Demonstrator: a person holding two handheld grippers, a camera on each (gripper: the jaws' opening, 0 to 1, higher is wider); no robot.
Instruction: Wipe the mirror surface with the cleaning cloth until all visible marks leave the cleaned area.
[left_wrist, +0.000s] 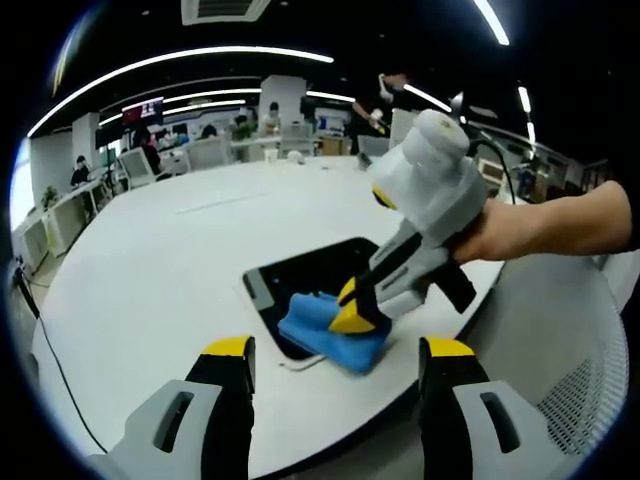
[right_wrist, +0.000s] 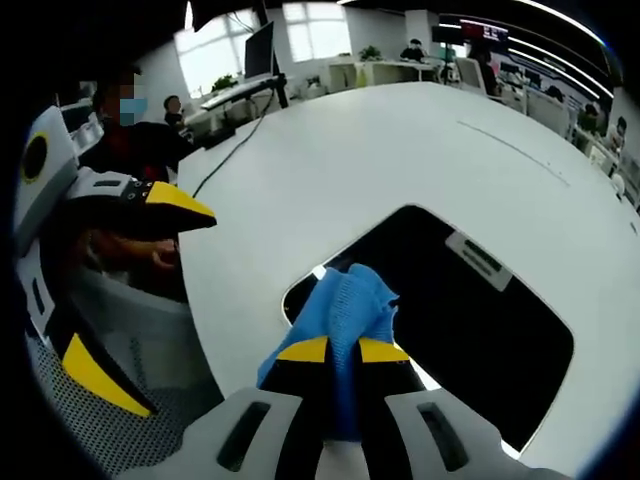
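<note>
The mirror (left_wrist: 305, 275) is a dark rounded rectangle lying flat near the white table's front edge; in the right gripper view the mirror (right_wrist: 480, 330) reflects black. My right gripper (left_wrist: 352, 308) enters the left gripper view from the right, shut on the blue cleaning cloth (left_wrist: 320, 335), and presses it onto the mirror's near corner. In its own view the right gripper (right_wrist: 344, 350) pinches the bunched cloth (right_wrist: 348, 295) between both yellow tips. My left gripper (left_wrist: 338, 348) hovers open just off the table edge, holding nothing. The left gripper (right_wrist: 135, 290) also appears at the left, apart from the mirror.
The round white table (left_wrist: 170, 260) stretches far behind the mirror. A person's hand (left_wrist: 555, 220) holds the right gripper. A mesh chair (left_wrist: 585, 380) stands at the right, a black cable (right_wrist: 232, 145) runs over the table's far edge, and desks with seated people fill the background.
</note>
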